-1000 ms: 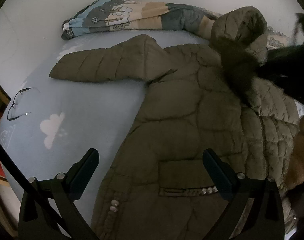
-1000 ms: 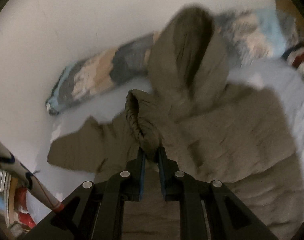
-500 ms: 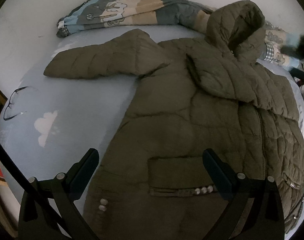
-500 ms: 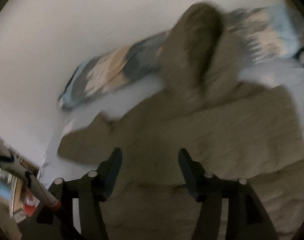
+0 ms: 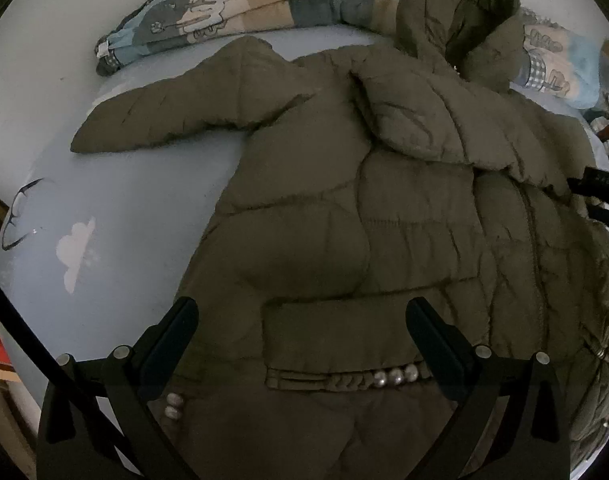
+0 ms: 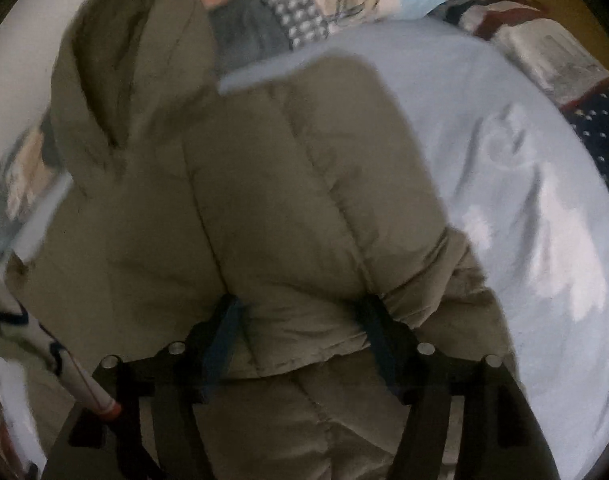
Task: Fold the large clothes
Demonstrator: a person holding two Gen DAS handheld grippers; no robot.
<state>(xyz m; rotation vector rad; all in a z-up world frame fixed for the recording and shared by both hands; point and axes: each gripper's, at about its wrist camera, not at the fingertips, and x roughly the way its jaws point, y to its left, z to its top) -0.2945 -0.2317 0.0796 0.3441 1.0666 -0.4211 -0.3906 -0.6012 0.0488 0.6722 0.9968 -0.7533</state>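
While it lies on the bed: the olive quilted jacket (image 5: 344, 208) is spread front-up across the pale blue sheet (image 5: 124, 200).
Hood: the hood (image 5: 460, 8) lies toward the wall, resting against a rolled patterned duvet (image 5: 224, 8).
Sleeves: one sleeve (image 5: 176, 112) stretches out flat over the sheet; the other sleeve (image 6: 324, 208) is folded in over the chest.
Pocket: a flap with a row of pearl buttons (image 5: 396, 376) sits low on the front.
Left gripper: the left gripper (image 5: 304, 328) hovers over the pocket area, jaws wide, nothing between them.
Right gripper: the right gripper (image 6: 300, 320) has just been opening; its jaws stand apart on either side of the folded sleeve's cuff, whose padding lies between them unpinched, though the view is blurred.
Sheet: a white cloud print (image 5: 78, 252) marks it.
Glasses: a pair of glasses (image 5: 18, 216) lies near the bed's edge, well apart from the jacket.
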